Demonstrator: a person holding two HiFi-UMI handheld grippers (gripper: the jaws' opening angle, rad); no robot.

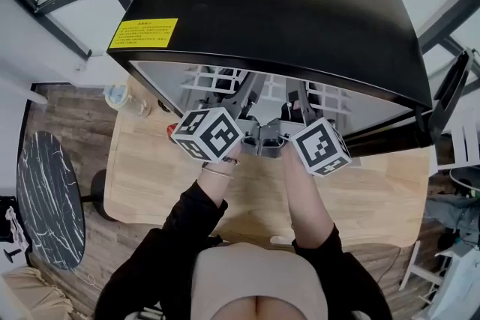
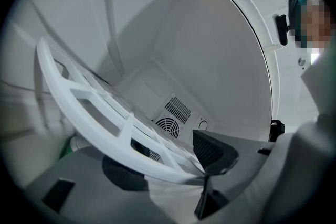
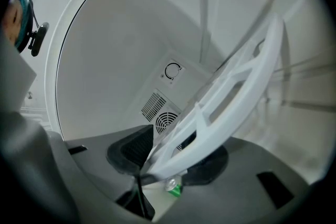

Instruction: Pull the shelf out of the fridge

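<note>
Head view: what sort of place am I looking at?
Likely an indoor workroom or lounge, not a kitchen: a small black fridge stands on a wooden table, beside a round marble-topped table on plank flooring.

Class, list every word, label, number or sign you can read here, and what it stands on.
Yellow label on the fridge top: print too small to read.
Marker cubes: square patterns, no words.
Circle mark on fridge back wall: no lettering.

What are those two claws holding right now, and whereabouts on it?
The white shelf of the fridge. The left claw and right claw each pinch its front rim, side by side.
</note>
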